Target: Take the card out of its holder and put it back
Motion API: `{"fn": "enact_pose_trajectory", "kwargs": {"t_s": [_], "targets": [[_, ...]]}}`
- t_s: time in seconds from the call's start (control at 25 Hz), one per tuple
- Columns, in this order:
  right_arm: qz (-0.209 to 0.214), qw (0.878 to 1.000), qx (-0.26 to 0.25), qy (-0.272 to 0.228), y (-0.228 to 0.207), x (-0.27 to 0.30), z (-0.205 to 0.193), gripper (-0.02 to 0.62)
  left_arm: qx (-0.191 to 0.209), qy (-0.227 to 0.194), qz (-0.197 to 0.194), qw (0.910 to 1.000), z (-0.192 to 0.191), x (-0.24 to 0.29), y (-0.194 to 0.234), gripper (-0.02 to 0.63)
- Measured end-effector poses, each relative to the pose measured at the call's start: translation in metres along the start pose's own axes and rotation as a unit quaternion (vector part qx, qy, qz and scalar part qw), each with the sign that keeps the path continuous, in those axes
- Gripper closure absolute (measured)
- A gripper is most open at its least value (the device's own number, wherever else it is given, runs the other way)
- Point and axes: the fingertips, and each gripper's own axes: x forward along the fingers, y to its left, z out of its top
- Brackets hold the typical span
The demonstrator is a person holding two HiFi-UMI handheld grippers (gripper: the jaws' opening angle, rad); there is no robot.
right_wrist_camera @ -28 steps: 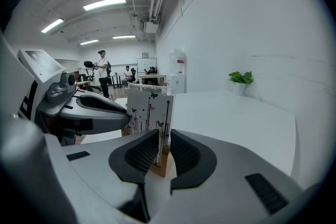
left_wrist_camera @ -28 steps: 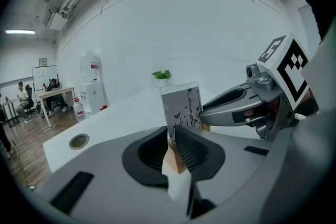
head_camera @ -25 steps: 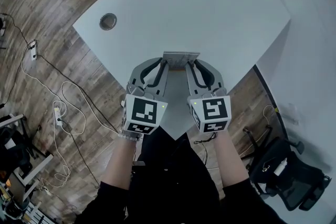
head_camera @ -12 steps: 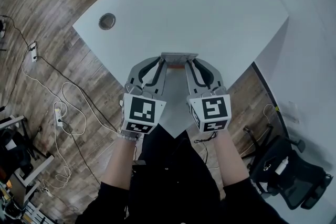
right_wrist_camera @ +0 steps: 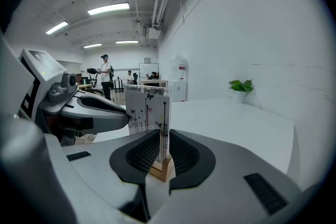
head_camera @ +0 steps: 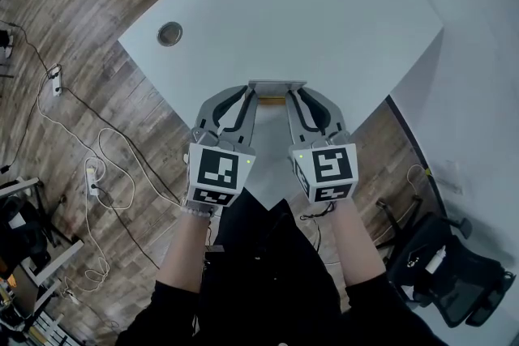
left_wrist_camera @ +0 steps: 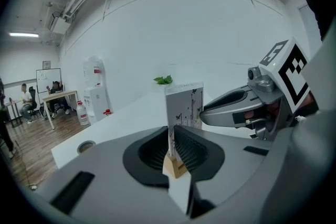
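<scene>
Little changes across the last second. The left tongs (left_wrist_camera: pixel 172 136) and the right tongs (right_wrist_camera: pixel 163 140) stay side by side at the near corner of the worktop (head_camera: pixel 324 12). The card (head_camera: pixel 276 85) between them moves only a trifle away from the person. Each pair of tongs is closed on a lower side of the card, one at each end, and the card still stands upright in its wooden holder (right_wrist_camera: pixel 160 168). It seems therefore that the pulling out is not yet begun and only the grasp is settled. Whether the holder rests on the worktop cannot be told
</scene>
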Motion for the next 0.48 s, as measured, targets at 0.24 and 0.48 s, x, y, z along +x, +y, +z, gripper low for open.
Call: {"fn": "enact_pose_trajectory", "kwargs": {"t_s": [0.24,0.48], "targets": [[-0.002,1.0,-0.002,-0.016,-0.001,-0.007,0.015,0.508,0.004,-0.012,0.007,0.9999,0.016,-0.006,0.001,0.56],[-0.005,0.999,-0.009,-0.033,-0.002,-0.022,0.033,0.508,0.013,-0.025,0.013,0.9995,0.036,-0.017,-0.002,0.56]]}}
